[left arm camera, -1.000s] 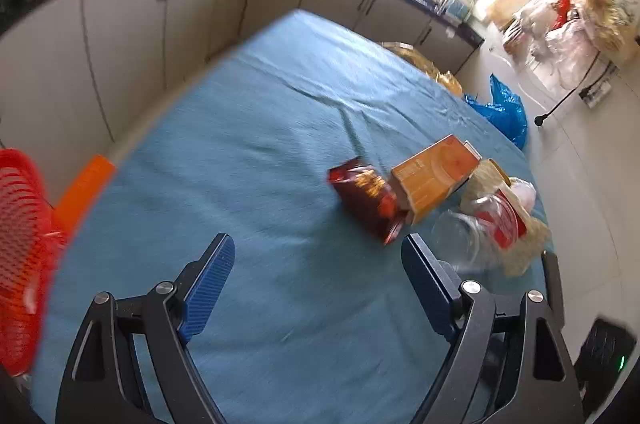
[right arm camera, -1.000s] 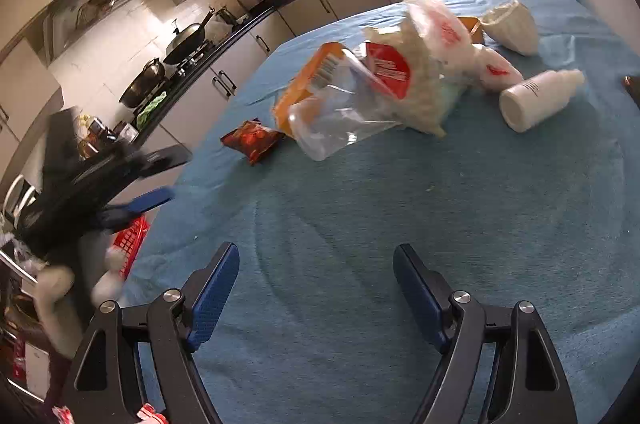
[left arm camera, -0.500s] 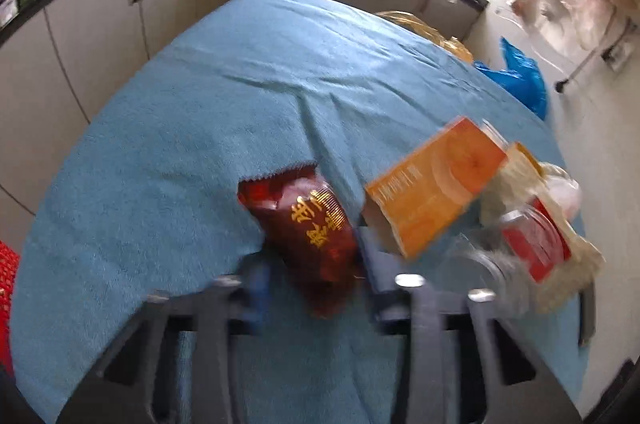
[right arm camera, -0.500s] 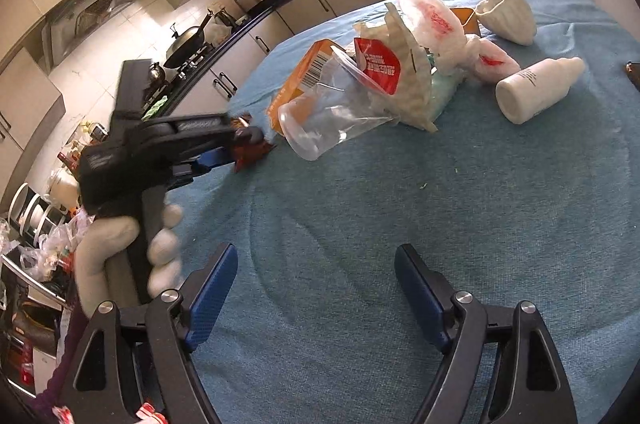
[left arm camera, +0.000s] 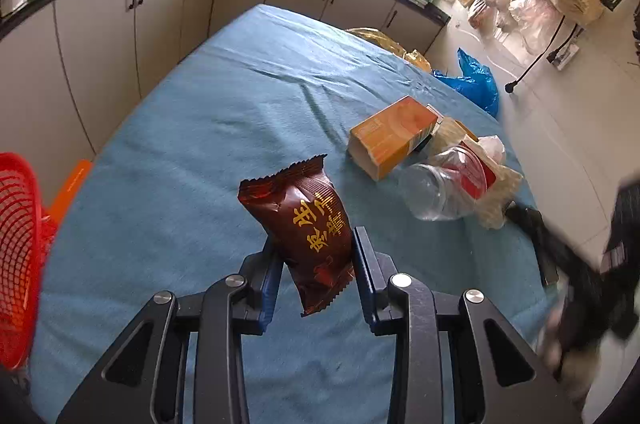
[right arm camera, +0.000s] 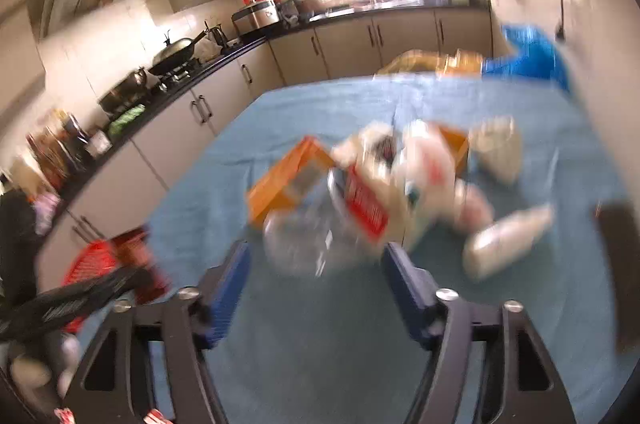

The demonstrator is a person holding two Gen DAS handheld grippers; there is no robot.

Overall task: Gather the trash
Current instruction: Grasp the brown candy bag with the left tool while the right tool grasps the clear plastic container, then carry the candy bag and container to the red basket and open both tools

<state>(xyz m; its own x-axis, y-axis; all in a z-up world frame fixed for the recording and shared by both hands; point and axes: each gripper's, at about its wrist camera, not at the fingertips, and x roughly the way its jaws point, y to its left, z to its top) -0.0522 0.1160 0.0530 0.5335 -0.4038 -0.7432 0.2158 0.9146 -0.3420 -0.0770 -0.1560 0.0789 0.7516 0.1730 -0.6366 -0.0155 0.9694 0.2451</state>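
We hold the dark red snack packet [left arm camera: 316, 228] clamped in the left gripper [left arm camera: 314, 264], lifted clear of the blue cloth [left arm camera: 224, 127] for carrying to the red basket [left arm camera: 18, 256] at the table's left edge. The right gripper [right arm camera: 316, 288] has just been closing, nothing between its jaws yet (the view is blurred), aimed at the clear bottle [right arm camera: 304, 244]. Kitchen cabinets [left arm camera: 100, 23] surround the table.
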